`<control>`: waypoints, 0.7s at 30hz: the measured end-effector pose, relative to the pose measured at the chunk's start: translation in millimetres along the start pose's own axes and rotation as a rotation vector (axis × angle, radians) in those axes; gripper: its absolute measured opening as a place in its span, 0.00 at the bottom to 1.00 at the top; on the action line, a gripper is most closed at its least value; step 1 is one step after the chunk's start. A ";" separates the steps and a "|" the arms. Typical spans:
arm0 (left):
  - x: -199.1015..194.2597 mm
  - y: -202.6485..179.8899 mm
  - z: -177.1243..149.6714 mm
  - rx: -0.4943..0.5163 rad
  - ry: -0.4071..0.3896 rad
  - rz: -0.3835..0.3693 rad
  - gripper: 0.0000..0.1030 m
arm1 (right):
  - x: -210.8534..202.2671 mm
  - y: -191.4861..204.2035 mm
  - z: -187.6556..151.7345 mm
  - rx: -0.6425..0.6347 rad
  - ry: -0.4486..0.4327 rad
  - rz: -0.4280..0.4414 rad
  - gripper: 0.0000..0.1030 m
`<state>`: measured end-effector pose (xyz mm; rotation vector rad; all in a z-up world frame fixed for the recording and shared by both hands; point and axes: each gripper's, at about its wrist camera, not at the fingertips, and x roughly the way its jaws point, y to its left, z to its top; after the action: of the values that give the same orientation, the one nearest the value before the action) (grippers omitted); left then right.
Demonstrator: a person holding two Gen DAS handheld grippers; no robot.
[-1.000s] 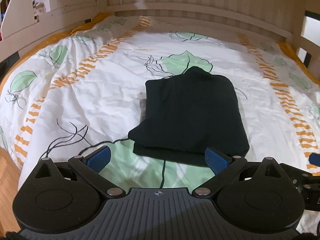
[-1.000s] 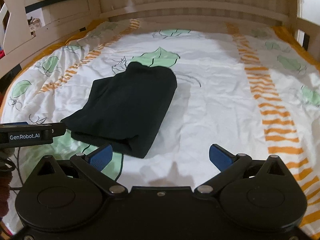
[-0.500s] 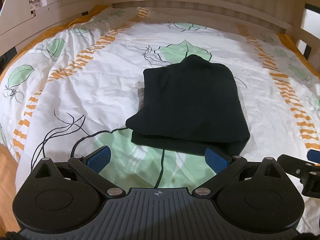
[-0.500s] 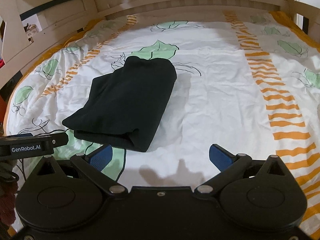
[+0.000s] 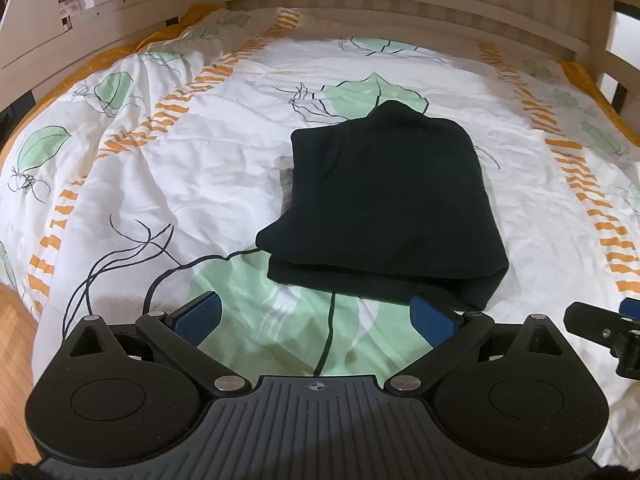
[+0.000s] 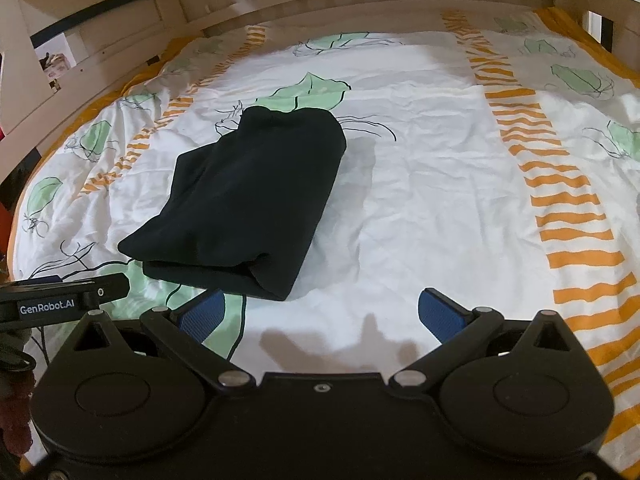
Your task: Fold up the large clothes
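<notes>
Lying folded at the centre of the frame, a black garment (image 5: 384, 204) rests on a leaf-patterned bed (image 5: 180, 184). Both the left tool (image 5: 316, 318) and right tool (image 6: 320, 314) gape empty near its front edge. Careless nudging could undo the loose layers.

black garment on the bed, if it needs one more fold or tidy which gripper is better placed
Probably the left. The left gripper is open right at the near edge of the folded black garment. The right gripper, also open, faces mostly bare bedspread, with the garment off to its left.
</notes>
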<state>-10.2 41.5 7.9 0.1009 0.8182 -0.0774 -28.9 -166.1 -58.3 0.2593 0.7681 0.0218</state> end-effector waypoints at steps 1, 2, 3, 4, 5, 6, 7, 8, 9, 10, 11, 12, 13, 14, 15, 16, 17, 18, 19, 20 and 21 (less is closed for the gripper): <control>0.0 0.0 0.1 0.000 0.000 0.000 0.99 | 0.4 -0.6 0.2 0.002 0.001 0.000 0.99; -0.1 -0.1 0.0 0.001 0.000 0.000 0.99 | 0.6 -1.0 0.1 0.003 0.002 0.000 0.99; -0.1 -0.2 0.0 0.002 0.000 0.000 0.99 | 0.9 -1.0 -0.2 0.004 0.003 0.000 0.99; -0.1 -0.2 -0.1 0.004 0.000 0.000 0.99 | 0.9 -0.9 -0.6 0.005 0.005 0.000 0.99; 0.0 -0.5 -0.3 0.005 0.000 -0.001 0.99 | 1.2 -1.0 -0.9 0.005 0.007 0.000 0.99; 0.2 -0.6 -0.3 0.006 0.000 -0.002 0.99 | 1.6 -1.1 -0.8 0.006 0.008 0.000 0.99; 0.5 -0.4 -0.2 0.007 0.000 -0.003 0.99 | 1.8 -1.1 -1.0 0.007 0.009 0.001 0.99; 0.7 -0.4 -0.3 0.007 0.001 -0.004 0.99 | 2.0 -0.9 -1.4 0.007 0.011 0.001 0.99; 0.9 -0.1 -0.5 0.007 0.001 -0.003 0.99 | 2.2 -1.0 -1.2 0.007 0.013 0.002 0.99; 0.6 -0.4 -0.5 0.006 0.001 -0.002 0.99 | 2.6 -1.5 -1.0 0.005 0.014 0.003 0.99; 0.6 -1.0 -0.5 0.005 0.002 -0.002 0.99 | 2.8 -1.3 -1.2 0.004 0.016 0.004 0.99; 0.7 -0.9 -0.5 0.005 0.003 -0.002 0.99 | 2.9 -1.1 -1.4 0.004 0.017 0.004 0.99; 0.6 -0.8 -0.6 0.005 0.003 -0.002 0.99 | 3.1 -1.1 -1.4 0.004 0.018 0.005 0.99; 0.6 -0.8 -0.6 0.004 0.004 -0.001 0.99 | 3.0 -0.8 -1.5 0.003 0.019 0.006 0.99; 0.8 -0.6 -0.7 0.003 0.005 -0.001 0.99 | 3.4 -0.7 -1.6 0.003 0.020 0.007 0.99; 0.9 -0.3 -0.9 0.002 0.006 -0.001 0.99 | 3.7 -0.3 -1.5 0.003 0.021 0.007 0.99; 1.0 0.1 -0.9 0.001 0.007 -0.001 0.99 | 3.8 -0.3 -1.5 0.003 0.022 0.008 0.99; 1.1 0.2 -1.0 0.000 0.008 -0.002 0.99 | 3.9 -0.2 -1.5 0.002 0.022 0.009 0.99; 1.1 0.1 -1.2 -0.001 0.009 -0.002 0.99 | 4.0 0.1 -1.5 0.002 0.023 0.009 0.99; 1.3 0.0 -1.3 -0.001 0.011 -0.002 0.99 | 4.2 0.2 -1.5 0.001 0.024 0.010 0.99; 1.5 -0.1 -1.5 -0.001 0.012 -0.003 0.99 | 4.5 0.3 -1.4 0.002 0.024 0.011 0.99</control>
<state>-10.2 41.6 5.8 0.0998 0.8304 -0.0792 -26.6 -165.0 -62.3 0.2652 0.7911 0.0345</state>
